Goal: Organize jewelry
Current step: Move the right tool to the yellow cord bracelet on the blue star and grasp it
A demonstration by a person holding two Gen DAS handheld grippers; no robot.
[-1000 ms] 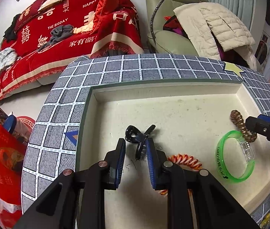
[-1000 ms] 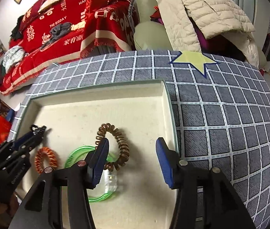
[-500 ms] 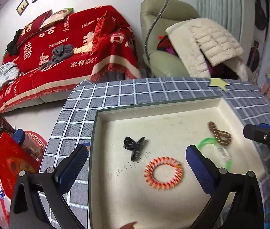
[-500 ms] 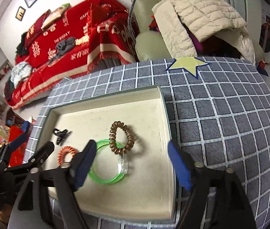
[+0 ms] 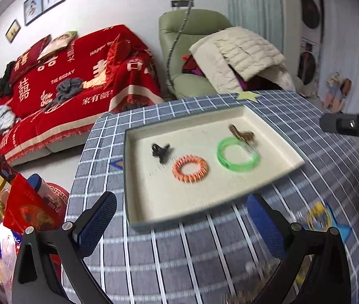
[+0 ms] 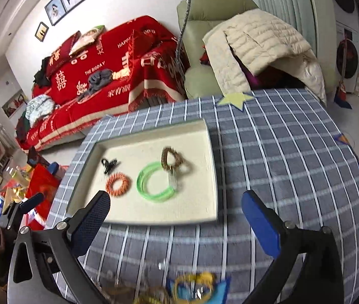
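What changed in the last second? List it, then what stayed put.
Both tongs, left and right, pulled back and up from the tray, jaws just opened wide, nothing between them. The left let go of the black claw clip. The orange coil tie, green bangle and brown coil tie stayed.

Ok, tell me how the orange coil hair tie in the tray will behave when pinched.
The orange coil hair tie looks like springy spiral loops, so it would probably squash and rebound. It seems light and might slide on the tray. Lying flat, it is unlikely to roll.
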